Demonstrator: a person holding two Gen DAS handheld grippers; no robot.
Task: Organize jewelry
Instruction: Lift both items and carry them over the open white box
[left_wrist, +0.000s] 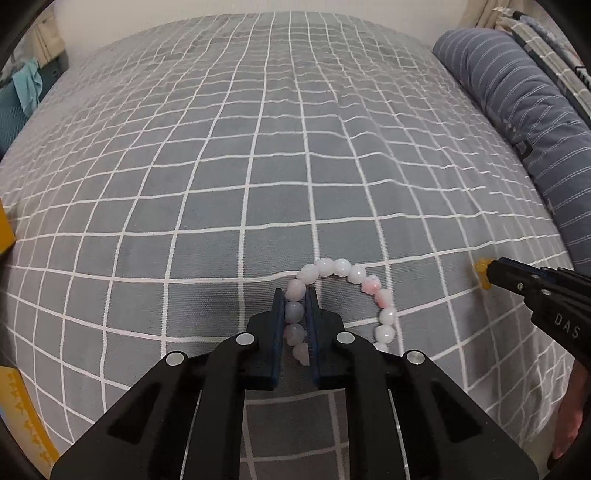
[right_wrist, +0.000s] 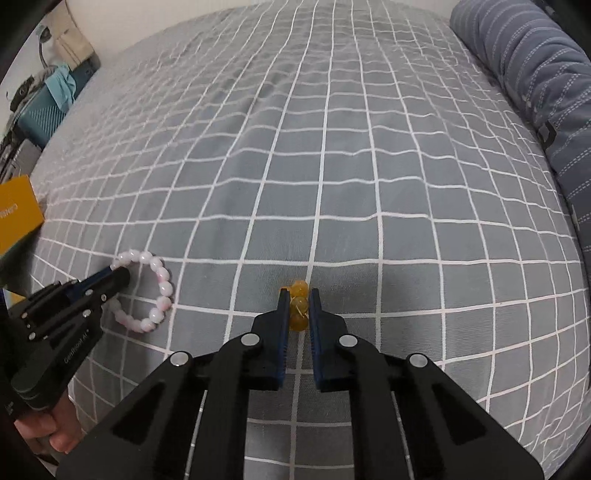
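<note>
A pink and white beaded bracelet (left_wrist: 347, 275) lies on the grey checked bedspread (left_wrist: 258, 147). My left gripper (left_wrist: 295, 293) is shut on its left side, beads pinched between the jaws. It also shows in the right wrist view (right_wrist: 159, 291), with the left gripper (right_wrist: 118, 275) on it. My right gripper (right_wrist: 298, 293) is shut on an amber beaded bracelet (right_wrist: 299, 304), mostly hidden between the jaws. In the left wrist view the amber bracelet (left_wrist: 482, 267) peeks out beyond the right gripper (left_wrist: 491, 271) at the right.
A yellow box (right_wrist: 16, 214) lies at the bed's left edge; it also shows in the left wrist view (left_wrist: 5, 229). A striped blue rolled quilt (left_wrist: 517, 110) runs along the right side. A teal case (right_wrist: 44, 110) stands beyond the bed's far left.
</note>
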